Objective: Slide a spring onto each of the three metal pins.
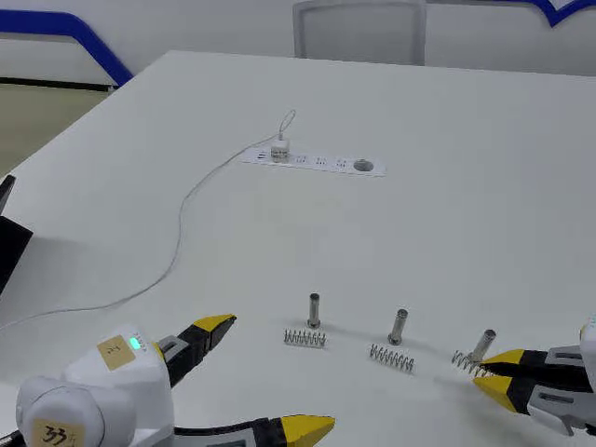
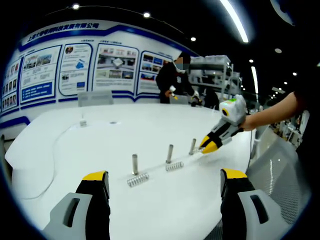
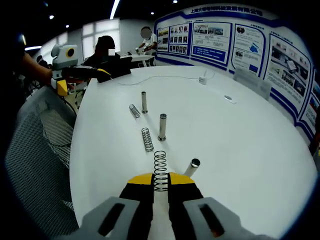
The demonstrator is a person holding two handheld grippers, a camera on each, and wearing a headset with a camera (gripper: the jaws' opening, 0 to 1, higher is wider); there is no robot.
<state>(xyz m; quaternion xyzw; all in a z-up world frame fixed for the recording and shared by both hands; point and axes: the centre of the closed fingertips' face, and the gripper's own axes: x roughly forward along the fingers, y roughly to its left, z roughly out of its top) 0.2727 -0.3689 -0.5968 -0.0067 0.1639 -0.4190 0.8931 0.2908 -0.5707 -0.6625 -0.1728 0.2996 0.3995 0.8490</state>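
Note:
Three short metal pins stand in a row on the white table: left pin (image 1: 314,310), middle pin (image 1: 399,326), right pin (image 1: 483,345). A spring (image 1: 305,338) lies in front of the left pin and another spring (image 1: 391,358) in front of the middle pin. My right gripper (image 1: 481,374) is shut on the near end of the third spring (image 3: 160,170), which lies on the table just beside the right pin (image 3: 192,167). My left gripper (image 1: 279,372) hovers open near the front edge, left of the pins, with nothing between its jaws (image 2: 164,176).
A white power strip (image 1: 312,161) with a plugged-in charger and a cable (image 1: 182,219) lies farther back on the table. A chair (image 1: 358,30) stands at the far edge. People (image 2: 175,77) stand beyond the table.

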